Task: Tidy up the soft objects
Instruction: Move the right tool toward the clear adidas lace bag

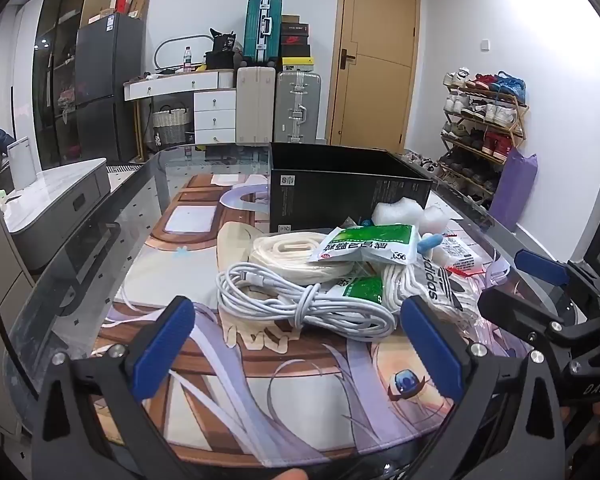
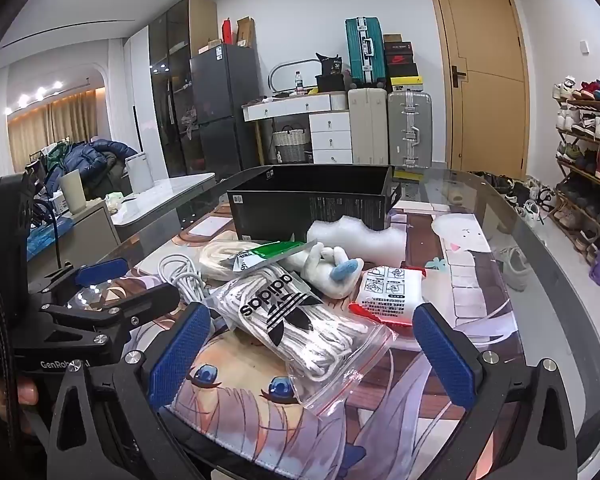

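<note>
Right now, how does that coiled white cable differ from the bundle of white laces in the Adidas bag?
The white charging cable lies bare on the printed mat, while the white laces sit sealed in a clear zip bag printed with a black logo. The cable is smooth, with one strand wrapped round its middle; the laces look woven and flat. The cable lies left of the laces. Both are white, bundled, and untouched by either open gripper.

Black box (image 1: 348, 188), white cable (image 1: 304, 306) — green-and-white packet (image 1: 370, 244), anime-print mat (image 1: 260, 392)
</note>
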